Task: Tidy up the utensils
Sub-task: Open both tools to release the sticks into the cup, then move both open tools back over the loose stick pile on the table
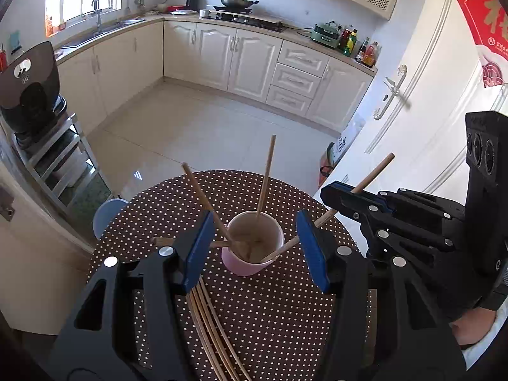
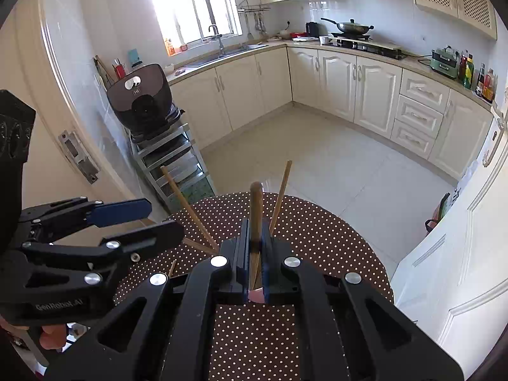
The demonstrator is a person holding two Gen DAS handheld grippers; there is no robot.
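The left gripper [image 1: 254, 247] tilts down toward the round table with the brown, white-dotted cloth [image 1: 270, 317], its blue-padded jaws standing apart on either side of the pink ceramic cup [image 1: 254, 250] without touching it. No earlier view is at hand, so only the gap itself can be told: nothing is pressed between the pads.

The right gripper [image 2: 255, 254] also points downward over the same table, its jaws closed on a thick wooden chopstick [image 2: 256, 209] that rises upright out of them. In the left wrist view that gripper comes in from the right side, the stick slanting through it down to the cup's rim. A bit of the person's hand [image 1: 473, 330] shows behind it.

Inside the cup lean three thin wooden chopsticks: one to the left [image 1: 206, 201], one nearly upright [image 1: 266, 177], and the one held by the right gripper. Another stick [image 1: 165, 241] lies flat on the cloth just left of the cup, partly hidden by the left jaw. A loose bundle of thin wooden chopsticks [image 1: 212, 333] lies on the cloth below the left gripper, between its arms.

Beyond the table are the pale tiled floor [image 1: 197, 127], cream kitchen cabinets [image 1: 247, 60], a wok on the stove [image 1: 236, 0] and a black appliance on a metal rack [image 1: 30, 95] at the left
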